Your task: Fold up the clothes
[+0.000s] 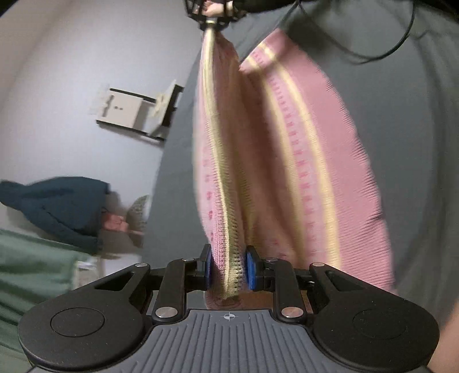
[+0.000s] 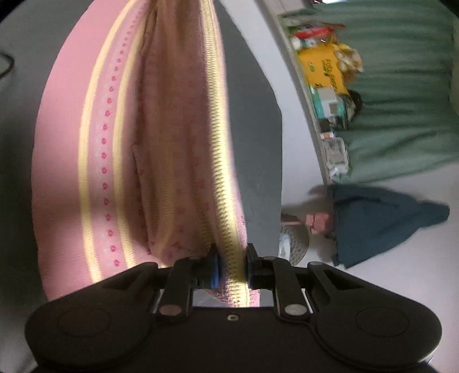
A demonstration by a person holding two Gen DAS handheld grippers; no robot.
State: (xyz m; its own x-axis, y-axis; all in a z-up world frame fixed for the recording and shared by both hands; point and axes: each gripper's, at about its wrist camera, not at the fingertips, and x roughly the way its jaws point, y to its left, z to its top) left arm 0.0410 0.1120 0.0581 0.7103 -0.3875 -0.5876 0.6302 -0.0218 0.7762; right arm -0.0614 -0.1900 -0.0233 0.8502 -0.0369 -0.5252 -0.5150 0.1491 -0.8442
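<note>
Left wrist view. Left gripper (image 1: pixel 228 269): blue pads clamped on the cream-striped edge of a pink knit garment (image 1: pixel 287 160). The garment is stretched from these jaws to the far right gripper (image 1: pixel 213 20), which pinches its other end; the rest (blurred, so the pattern reads only as rows of darker pink marks) drapes to the right over a grey sheet (image 1: pixel 416 143). Left of it: pale floor, a flat cardboard piece (image 1: pixel 126 110), a dark teal garment (image 1: pixel 57 206), green fabric (image 1: pixel 31 266) nearest.

Right wrist view. Right gripper (image 2: pixel 231 266): fingers closed on the same cream-striped edge. Pink garment spreads left and far over the grey sheet. Right: teal garment, a yellow box (image 2: pixel 322 69) among small clutter, green fabric.
</note>
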